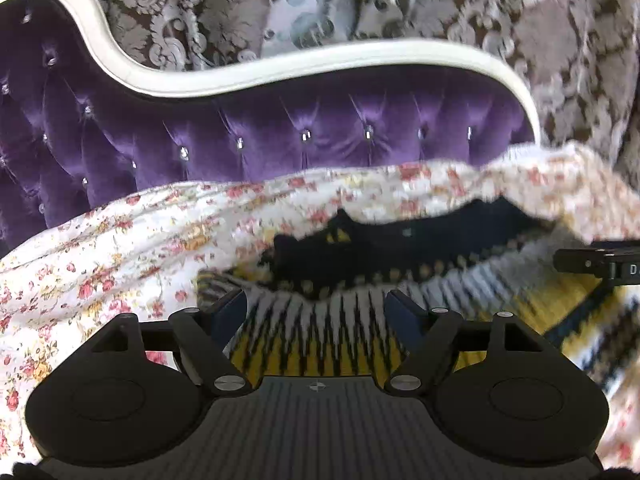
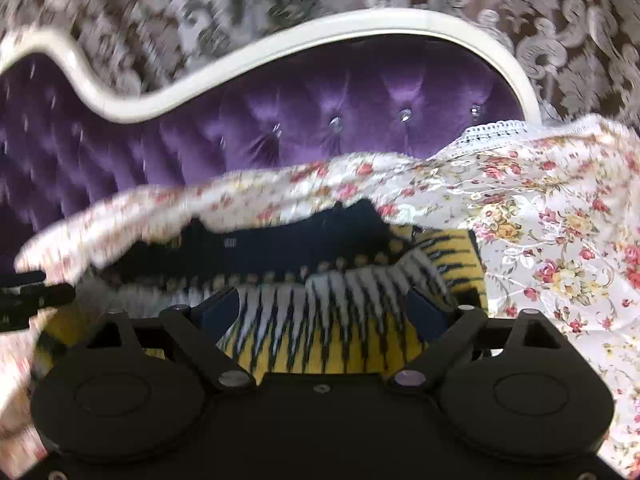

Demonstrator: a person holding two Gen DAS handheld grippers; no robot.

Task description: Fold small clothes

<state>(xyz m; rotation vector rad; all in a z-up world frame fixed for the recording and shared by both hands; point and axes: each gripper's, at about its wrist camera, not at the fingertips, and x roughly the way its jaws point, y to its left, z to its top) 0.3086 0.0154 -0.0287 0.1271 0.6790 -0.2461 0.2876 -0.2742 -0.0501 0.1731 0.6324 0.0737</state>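
Knitwear under inspection: one small sweater [image 1: 320, 336] in yellow, white and black zigzag with a dark navy upper band, lying on a floral bedspread [image 1: 100, 264] at the near side of the scene. In the left wrist view the garment sits directly ahead of the left gripper [image 1: 316, 310], centre to right of frame, its navy band on the far side. The left gripper's fingers [image 1: 230, 314] stand wide apart, released, with the zigzag cloth lying across the gap between them; no pinch on the fabric is visible. The tip of the other tool shows at the right edge of this view, near the sweater's right part.

In the right wrist view the same sweater [image 2: 320, 320] lies just ahead of the right gripper [image 2: 326, 308], with the bedspread [image 2: 560, 240] rising in a fold over its far edge and spreading to the right. The right gripper's fingers [image 2: 426, 306] are likewise spread and released, cloth between them but not clamped. A lace trim shows on the bedspread's far right edge.

Beyond the bedding stands a purple tufted headboard [image 1: 280, 136] with a white curved frame [image 1: 320, 60], and behind that a patterned damask curtain [image 1: 540, 20]. Both views are motion-blurred in parts, so fine detail of the knit is uncertain.
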